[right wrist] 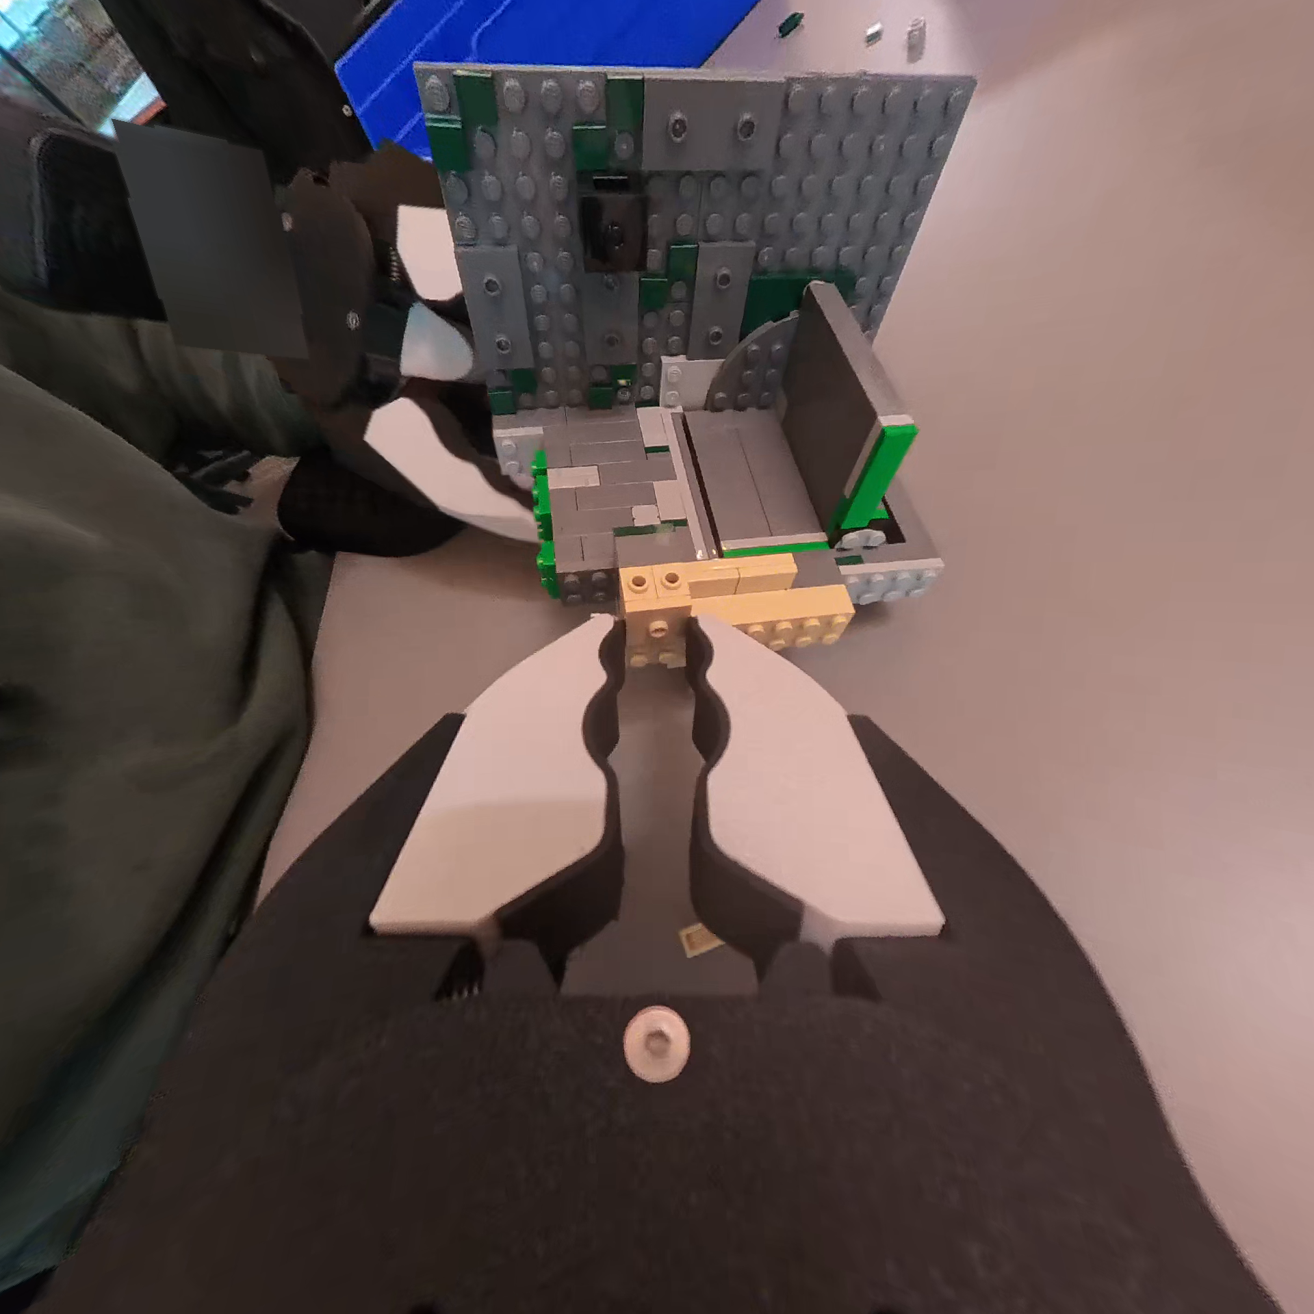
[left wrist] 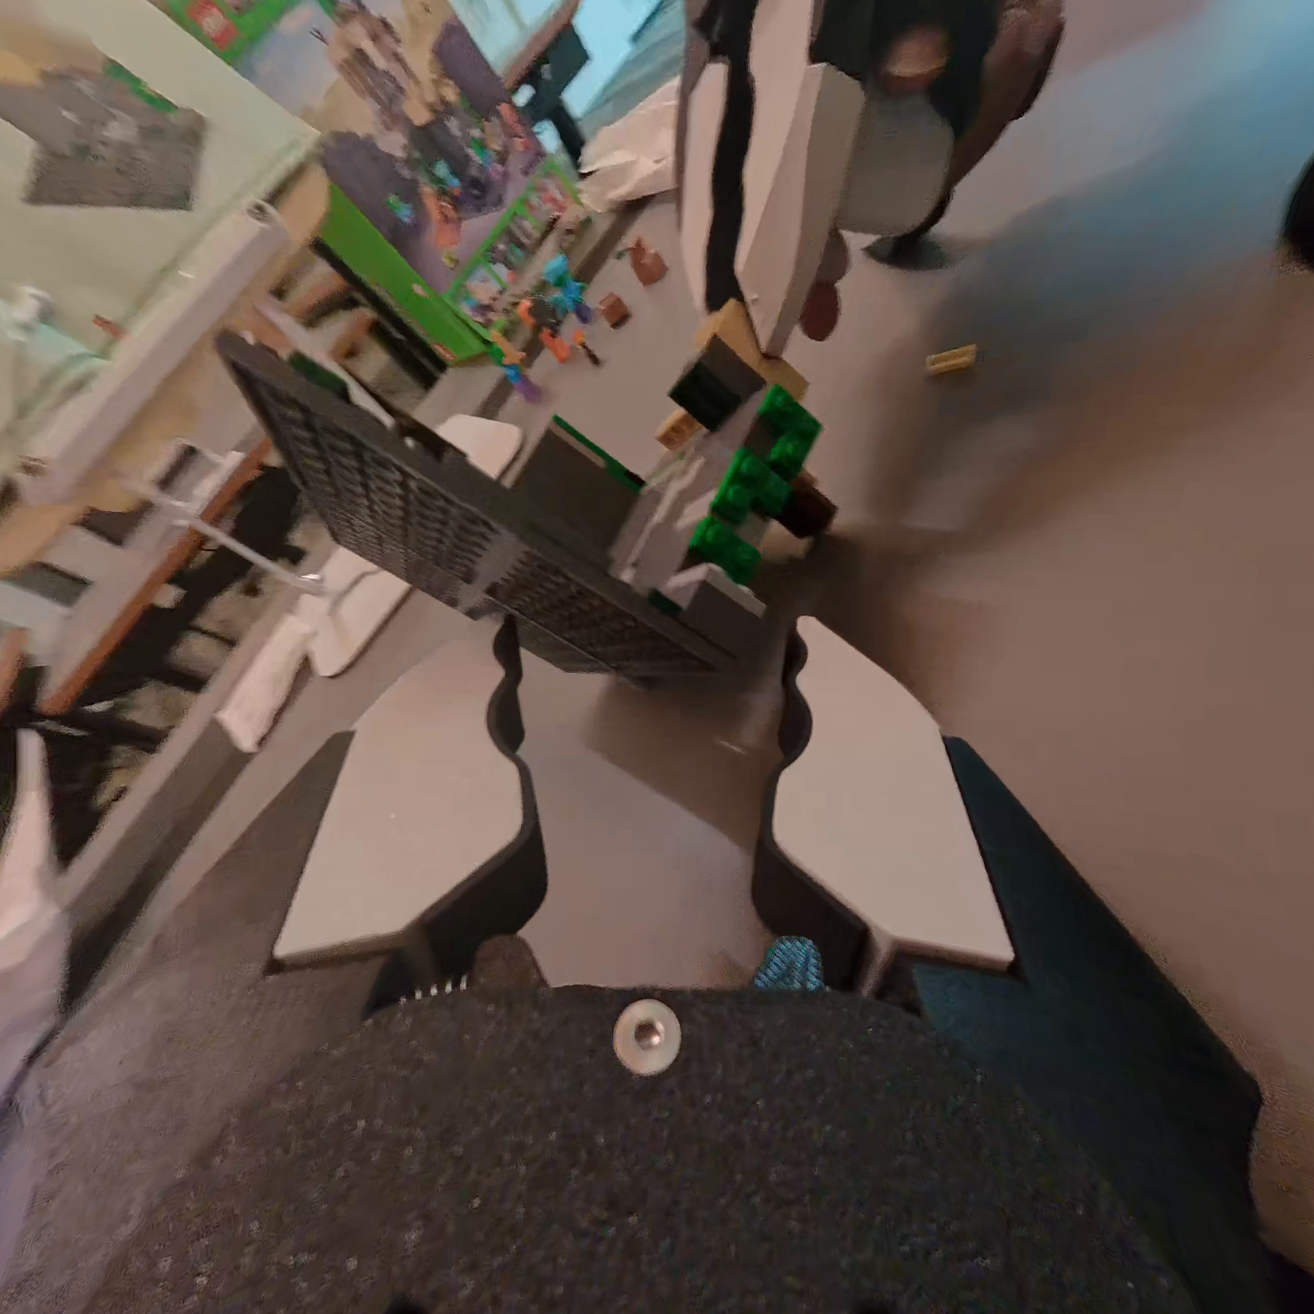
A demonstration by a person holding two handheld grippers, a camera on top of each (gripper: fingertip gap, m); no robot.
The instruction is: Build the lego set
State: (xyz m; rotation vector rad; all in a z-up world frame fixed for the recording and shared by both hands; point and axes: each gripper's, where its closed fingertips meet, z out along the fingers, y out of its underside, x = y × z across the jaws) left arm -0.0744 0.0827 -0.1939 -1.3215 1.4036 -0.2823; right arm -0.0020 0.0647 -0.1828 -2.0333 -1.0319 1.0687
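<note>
Grey-green lego build, tan bricks in front

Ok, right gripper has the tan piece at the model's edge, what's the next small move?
Probably press the tan brick firmly into the tan row, then release. The right gripper is shut on it, and the left gripper, open, flanks the baseplate.

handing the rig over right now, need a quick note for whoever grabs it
Right gripper: jaws shut on the small tan brick, held against the tan row at the front of the lego build.
Left gripper: jaws open, holding nothing, at the edge of the build's tilted baseplate.
Done: grey and green base with walls.
Left: seat the tan brick; loose pieces lie by the set box.
</note>
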